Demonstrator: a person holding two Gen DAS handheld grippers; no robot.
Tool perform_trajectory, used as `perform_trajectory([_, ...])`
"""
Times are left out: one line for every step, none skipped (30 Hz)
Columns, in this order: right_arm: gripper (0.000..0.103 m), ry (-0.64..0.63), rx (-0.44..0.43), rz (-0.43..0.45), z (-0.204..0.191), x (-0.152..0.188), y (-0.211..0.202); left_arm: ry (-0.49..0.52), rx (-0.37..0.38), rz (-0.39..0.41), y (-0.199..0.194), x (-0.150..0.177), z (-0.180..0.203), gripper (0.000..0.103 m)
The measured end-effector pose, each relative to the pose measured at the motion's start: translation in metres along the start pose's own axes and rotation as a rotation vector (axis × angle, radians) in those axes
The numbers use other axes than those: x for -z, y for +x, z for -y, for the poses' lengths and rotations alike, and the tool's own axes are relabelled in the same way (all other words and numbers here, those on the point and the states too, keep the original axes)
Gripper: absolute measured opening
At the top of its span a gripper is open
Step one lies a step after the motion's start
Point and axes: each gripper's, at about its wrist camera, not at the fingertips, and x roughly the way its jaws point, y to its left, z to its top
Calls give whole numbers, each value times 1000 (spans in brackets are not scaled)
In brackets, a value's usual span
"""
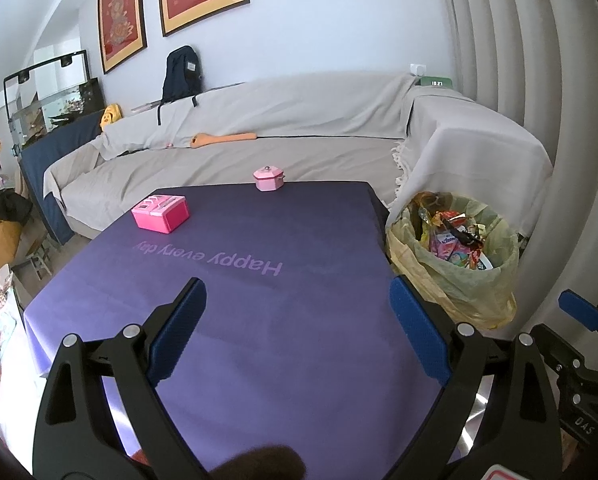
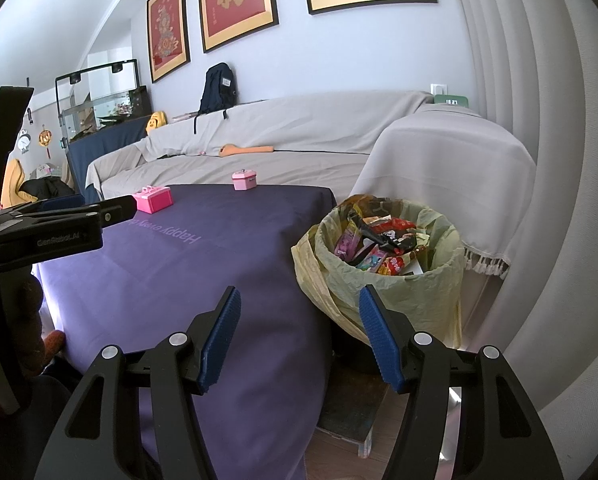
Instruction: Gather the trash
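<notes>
Two tools are in my hands, and both stand wide with nothing between their blue pads. My left tool [image 1: 297, 334] hovers over the purple cloth of the bench [image 1: 259, 320], low in the left wrist view. The trash [image 1: 455, 236], a heap of bright wrappers, sits in a bin lined with a pale yellow-green bag [image 1: 471, 280] at the right of that view, off the bench's right edge and up to the right of the left tool. In the right wrist view my right tool [image 2: 300, 340] sits at the lower middle, spanning the bench's right edge, with its right pad in front of the bag's near wall. The wrappers lie just above and right of it, well apart from the pads. One pink box [image 1: 161, 213] and a smaller pink box [image 1: 269, 178] rest on the bench's far side, before a covered sofa [image 1: 299, 120].
</notes>
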Motion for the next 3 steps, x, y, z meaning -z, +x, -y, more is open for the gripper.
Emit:
perform_trajectory([58, 1, 0, -1, 0, 0, 0, -6, -2, -3, 0, 1, -2, 88])
perform_trajectory([58, 3, -1, -1, 0, -1, 0, -14, -3, -9, 2, 0, -4, 88])
perform_trajectory([58, 7, -2, -5, 0, -1, 2, -24, -10, -18, 5, -1, -7, 88])
